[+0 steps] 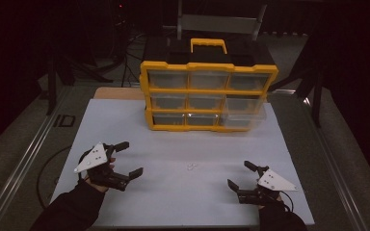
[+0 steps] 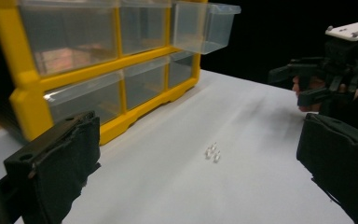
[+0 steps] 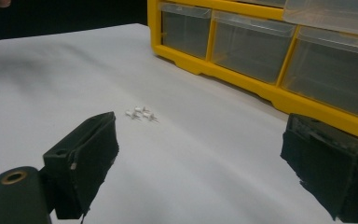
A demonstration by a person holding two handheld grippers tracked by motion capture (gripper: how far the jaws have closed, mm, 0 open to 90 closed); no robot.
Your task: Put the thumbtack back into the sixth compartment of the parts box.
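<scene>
Both my tongs sit wide and empty, left gripper (image 1: 123, 160) and right gripper (image 1: 241, 176) flanking the pins (image 1: 191, 167) mid-table. One drawer (image 1: 243, 108) of the organizer (image 1: 207, 95) juts out, probably for them.

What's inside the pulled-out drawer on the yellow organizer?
The pulled-out drawer on the yellow organizer looks empty through its clear walls in the left gripper view; its floor toward the back is hidden inside the frame.
</scene>
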